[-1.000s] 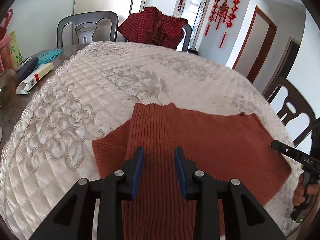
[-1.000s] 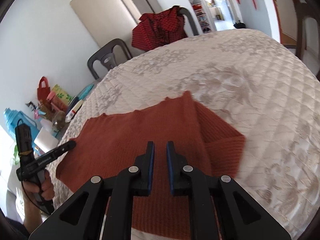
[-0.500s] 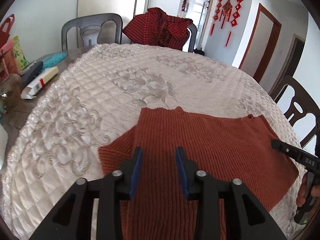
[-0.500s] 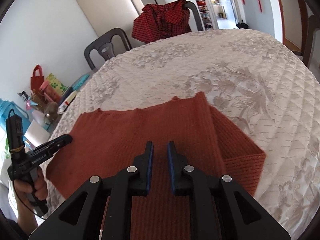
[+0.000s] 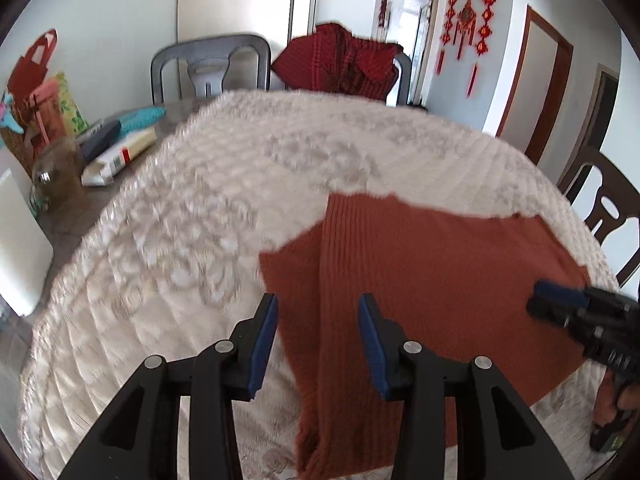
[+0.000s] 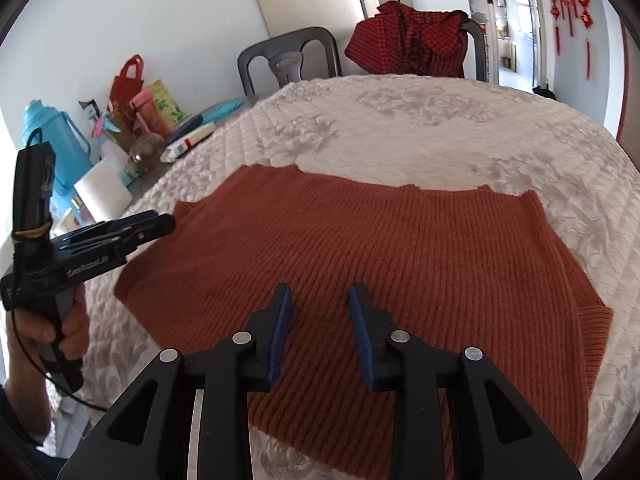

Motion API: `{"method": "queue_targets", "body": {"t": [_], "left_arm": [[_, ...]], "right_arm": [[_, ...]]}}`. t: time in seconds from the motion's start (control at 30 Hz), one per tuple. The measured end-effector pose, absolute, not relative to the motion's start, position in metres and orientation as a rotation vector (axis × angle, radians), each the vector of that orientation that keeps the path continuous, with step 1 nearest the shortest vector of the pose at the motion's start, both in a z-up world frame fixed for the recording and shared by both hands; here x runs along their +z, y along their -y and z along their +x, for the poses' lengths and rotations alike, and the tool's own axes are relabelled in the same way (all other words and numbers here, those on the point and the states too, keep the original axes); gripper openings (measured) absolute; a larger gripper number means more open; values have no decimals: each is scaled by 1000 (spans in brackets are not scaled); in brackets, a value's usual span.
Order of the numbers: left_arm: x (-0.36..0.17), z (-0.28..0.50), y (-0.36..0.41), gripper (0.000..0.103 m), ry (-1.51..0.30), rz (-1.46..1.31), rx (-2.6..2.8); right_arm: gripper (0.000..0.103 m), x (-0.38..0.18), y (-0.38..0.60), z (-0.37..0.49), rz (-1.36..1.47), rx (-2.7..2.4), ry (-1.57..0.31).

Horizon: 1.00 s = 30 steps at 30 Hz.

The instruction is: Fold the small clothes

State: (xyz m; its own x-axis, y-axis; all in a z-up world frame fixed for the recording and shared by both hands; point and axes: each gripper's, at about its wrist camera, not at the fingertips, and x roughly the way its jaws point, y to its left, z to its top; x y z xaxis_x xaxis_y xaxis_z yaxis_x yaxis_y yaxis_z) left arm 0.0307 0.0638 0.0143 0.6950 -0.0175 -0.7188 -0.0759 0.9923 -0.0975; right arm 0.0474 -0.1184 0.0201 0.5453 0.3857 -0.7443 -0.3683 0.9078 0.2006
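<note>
The rust-red knitted sweater [image 6: 400, 264] lies flat on the quilted white cover [image 6: 440, 128] of the round desk, near the edge closest to the person, with its neckline turned toward the far side. In the left wrist view one sleeve is folded in over the body, so a long ribbed strip runs down toward the near edge.

The left gripper [image 5: 316, 340] hangs over this folded sleeve strip. Its jaws have just been opening and now stand apart, with the cloth showing below the gap and nothing pinched. The right gripper [image 6: 320, 328] is above the middle of the sweater body. Its jaws have also just been opening (they stand clearly spread now) and they hold nothing.

The sweater looks soft, light and rather thick. I judge it will sag and stretch when it is lifted, so it will not keep its shape by one corner. The ribbed knit should give good grip to the blue pads [image 6: 280, 336], with little danger of slipping. The best places to take hold are probably the hem corners or the shoulder edges, one in each gripper, so that the fold stays straight. A pinch in the middle of the body may take only the top layer.
</note>
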Motion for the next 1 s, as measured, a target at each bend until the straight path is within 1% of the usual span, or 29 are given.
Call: {"method": "queue_targets", "body": {"t": [0.1,0.27,0.33,0.47,0.63,0.73,0.87,1.0], "left_arm": [[11,31,-67,46,-812,-147,21],[10,31,-70,48,-813,-172,16],[9,30,-76,53,-811,-198,18],[3,36,-90,58,-832,-298,-21],[2,45,-94,58,-816,-339,-39],[2,53,-96,62,-809,-388,-72],[0,56,-99,62,-800,-460,-115],[-3,43,-98,62,-803,-536,-188]], "right_arm": [[29,20,115,56,18,424,-887],[29,18,102,63,-46,386,-882],[29,19,99,63,-68,372,-879],[29,17,96,69,-80,362,-886],[29,14,93,83,-80,346,-899],[29,13,88,88,-101,342,-902],[29,11,91,95,-77,352,-912],[29,11,92,94,-67,356,-912]]}}
